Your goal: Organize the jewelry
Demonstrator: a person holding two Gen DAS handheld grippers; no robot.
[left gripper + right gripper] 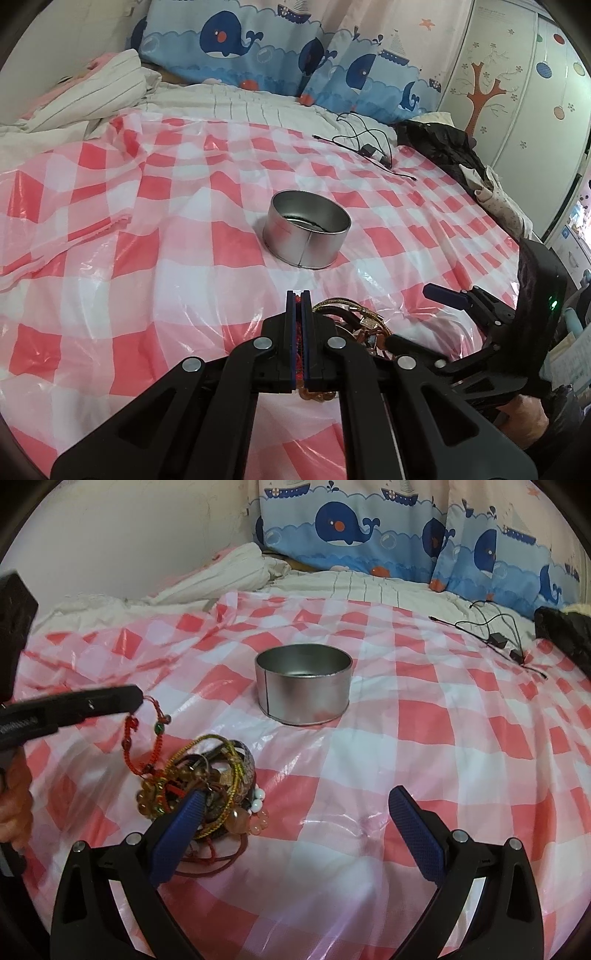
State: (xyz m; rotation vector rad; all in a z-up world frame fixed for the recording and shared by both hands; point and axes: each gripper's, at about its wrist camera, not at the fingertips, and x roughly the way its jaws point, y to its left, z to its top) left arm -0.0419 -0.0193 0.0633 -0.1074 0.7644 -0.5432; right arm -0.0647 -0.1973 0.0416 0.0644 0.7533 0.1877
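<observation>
The left gripper's (138, 698) fingers are clamping together on a red braided cord bracelet (147, 734), which is hanging from them toward the tangled jewelry pile (207, 779) on the bed's checked plastic sheet (443, 757). The right gripper's (295, 834) fingers are standing wide apart with nothing between them, one blue pad (181, 830) reaching over the pile's near edge.

In the right wrist view the pile is lying at about eight o'clock from the round metal tin (303, 686), which is sitting open near the middle of the sheet, well apart from the heap. The bracelet's lower end is apparently still meeting the beads and gold bangles, so it is probably snagged.

To do this step well, the left hand should be lifting slowly and straight up, while the right fingers are pinning the heap down so only the red cord is coming free. Once it is hanging clear, carrying it over the tin's rim before letting go looks safest.
</observation>
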